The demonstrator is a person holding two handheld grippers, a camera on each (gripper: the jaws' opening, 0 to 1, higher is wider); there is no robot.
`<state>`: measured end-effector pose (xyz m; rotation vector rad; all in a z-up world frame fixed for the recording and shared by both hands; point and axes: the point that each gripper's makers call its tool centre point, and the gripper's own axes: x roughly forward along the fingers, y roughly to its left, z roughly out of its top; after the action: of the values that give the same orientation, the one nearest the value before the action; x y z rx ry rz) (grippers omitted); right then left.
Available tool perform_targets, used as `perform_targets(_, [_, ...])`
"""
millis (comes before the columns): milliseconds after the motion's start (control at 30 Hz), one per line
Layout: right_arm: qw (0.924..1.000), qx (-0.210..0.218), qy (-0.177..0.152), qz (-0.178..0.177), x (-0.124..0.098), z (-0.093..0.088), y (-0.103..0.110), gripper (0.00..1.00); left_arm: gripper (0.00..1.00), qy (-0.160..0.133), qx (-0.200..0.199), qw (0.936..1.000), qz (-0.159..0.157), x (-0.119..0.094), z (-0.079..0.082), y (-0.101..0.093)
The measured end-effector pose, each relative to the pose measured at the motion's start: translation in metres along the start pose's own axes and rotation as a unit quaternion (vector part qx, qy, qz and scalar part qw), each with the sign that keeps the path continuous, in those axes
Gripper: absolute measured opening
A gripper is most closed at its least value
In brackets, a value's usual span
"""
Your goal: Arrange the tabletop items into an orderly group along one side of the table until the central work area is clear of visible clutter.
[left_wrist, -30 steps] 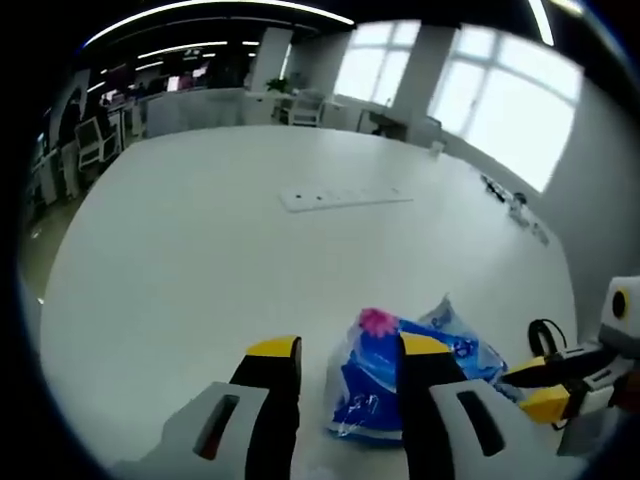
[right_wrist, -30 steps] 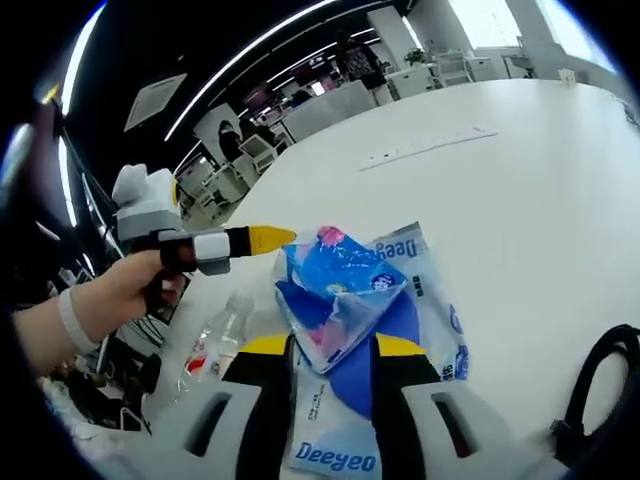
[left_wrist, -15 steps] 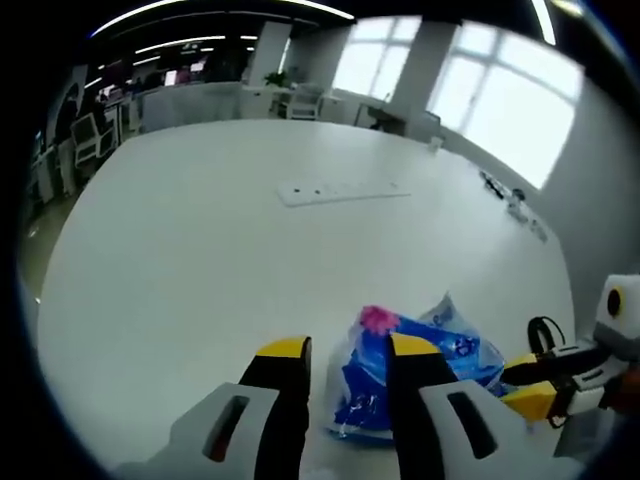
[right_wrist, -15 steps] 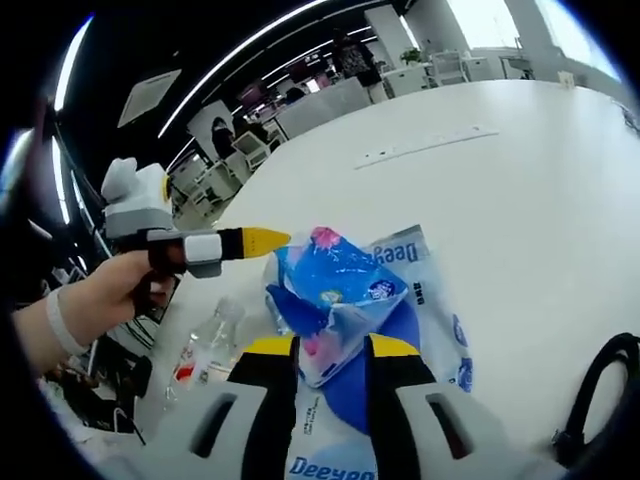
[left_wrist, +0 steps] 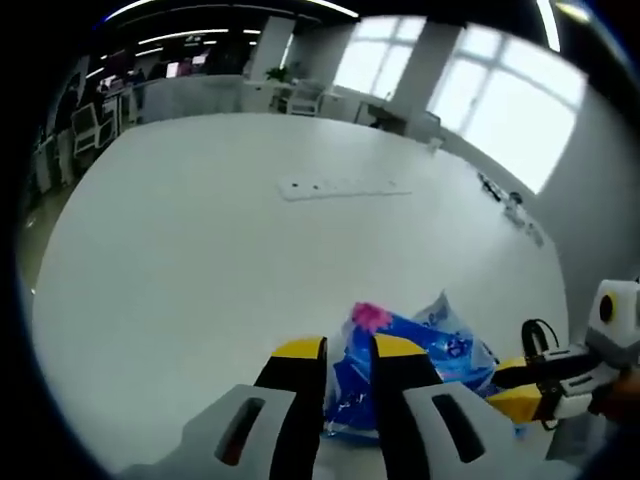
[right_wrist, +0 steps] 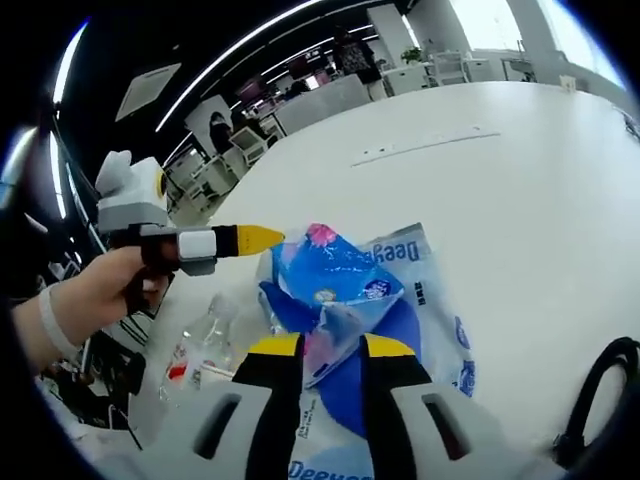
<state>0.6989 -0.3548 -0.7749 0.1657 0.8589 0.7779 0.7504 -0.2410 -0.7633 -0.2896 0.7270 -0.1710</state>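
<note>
Counter: a broad white surface running far ahead of both sets of jaws, bare through its middle, with a flat power strip lying well beyond the left jaws.

Tissue packs: blue-and-white plastic-wrapped packs printed "Deeyeo", lying flat at the near edge of the counter, directly ahead of and partly beneath the right jaws. A crumpled blue wrapper rests on top of them.

Right gripper: its yellow-tipped jaws stand nearly together, clamped on the lower fold of the crumpled wrapper, apparently to lift or drag it toward the side group.

Left gripper: its jaws stand close together around the near edge of the same blue wrapper; whether they truly pinch it cannot be told. Held by a hand, it approaches from the left of the right jaws.

Clear bottle: lying left of the right jaws.

Black cable: curled to their right.
</note>
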Motion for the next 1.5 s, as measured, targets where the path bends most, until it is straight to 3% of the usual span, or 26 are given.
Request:
perform_targets(233, [0.9999, -0.006, -0.001, -0.01, 0.002, 0.001, -0.003, 0.2, 0.05, 0.004, -0.007, 1.0, -0.003, -0.004, -0.004, 0.002])
perform_targets(467, [0.9998, -0.008, -0.002, -0.017, 0.001, 0.0, -0.007, 0.09, 0.0, 0.008, -0.014, 0.9999, -0.005, -0.007, -0.007, 0.004])
perform_targets(800, [0.9995, -0.016, -0.008, -0.025, -0.001, 0.002, -0.014, 0.01, 0.0, 0.016, -0.025, 0.9995, -0.006, -0.008, -0.011, 0.006])
perform_targets(1267, [0.9992, -0.021, -0.017, -0.029, -0.008, 0.009, -0.021, 0.0, 0.0, 0.021, -0.024, 0.9994, -0.011, -0.013, -0.012, 0.001])
perform_targets(1500, [0.9986, -0.017, -0.038, -0.032, -0.02, 0.021, -0.025, 0.0, 0.0, 0.004, -0.027, 0.9995, -0.019, -0.022, -0.001, -0.01])
